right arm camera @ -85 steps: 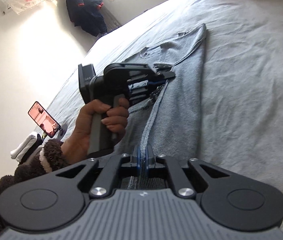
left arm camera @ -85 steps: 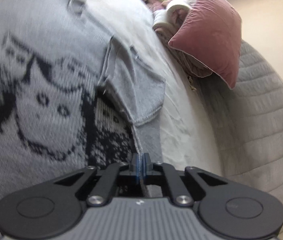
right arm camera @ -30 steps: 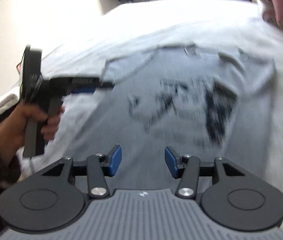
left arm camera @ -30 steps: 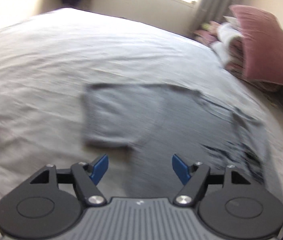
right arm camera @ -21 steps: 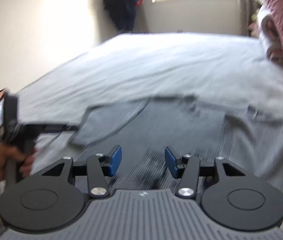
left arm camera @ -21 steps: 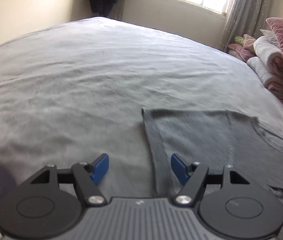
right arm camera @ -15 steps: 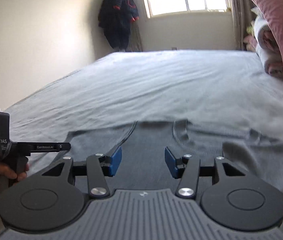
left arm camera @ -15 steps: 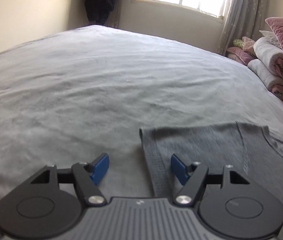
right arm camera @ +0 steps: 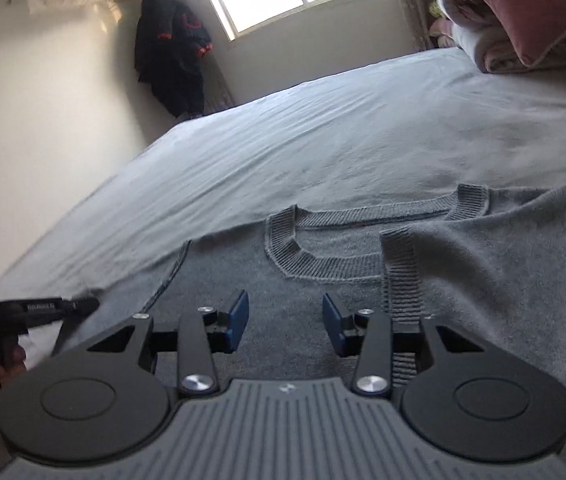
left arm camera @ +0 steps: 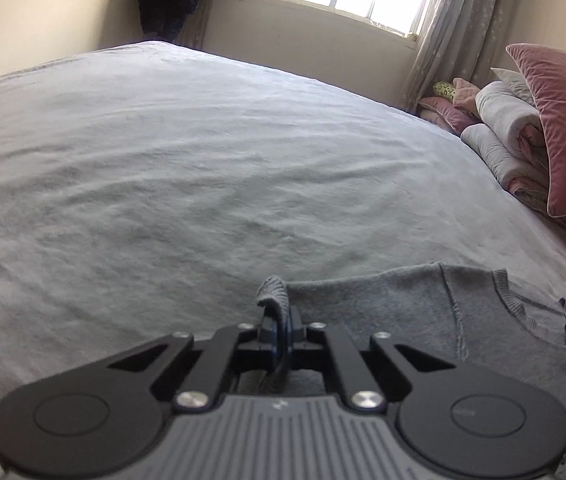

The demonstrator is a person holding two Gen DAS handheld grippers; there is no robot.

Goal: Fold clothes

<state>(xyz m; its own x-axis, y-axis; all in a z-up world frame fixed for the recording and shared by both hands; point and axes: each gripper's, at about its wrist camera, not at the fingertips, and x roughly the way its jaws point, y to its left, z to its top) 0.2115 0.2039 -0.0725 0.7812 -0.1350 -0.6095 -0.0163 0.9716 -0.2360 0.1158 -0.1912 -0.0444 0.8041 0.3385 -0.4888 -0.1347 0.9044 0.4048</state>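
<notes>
A grey knit sweater (right arm camera: 323,272) lies flat on the bed, ribbed neckline (right arm camera: 307,252) toward the window. Its right sleeve (right arm camera: 495,256) is folded over the body. My left gripper (left arm camera: 279,334) is shut on the ribbed cuff of the left sleeve (left arm camera: 273,292), which bunches up between the pads; the sleeve (left arm camera: 383,304) stretches to the right. My right gripper (right arm camera: 285,320) is open and empty, low over the sweater's chest just below the neckline. The left gripper also shows in the right wrist view (right arm camera: 83,304) at the far left, held by a hand.
The grey bed sheet (left arm camera: 163,184) spreads wide toward the window. A pink pillow (left arm camera: 563,128) and rolled bedding (left arm camera: 503,152) are stacked at the right by the headboard. A dark coat (right arm camera: 175,52) hangs in the far corner.
My left gripper has closed on the left sleeve's cuff, which lay between its open pads half a second ago. My right gripper has moved closer to the neckline and stays open.
</notes>
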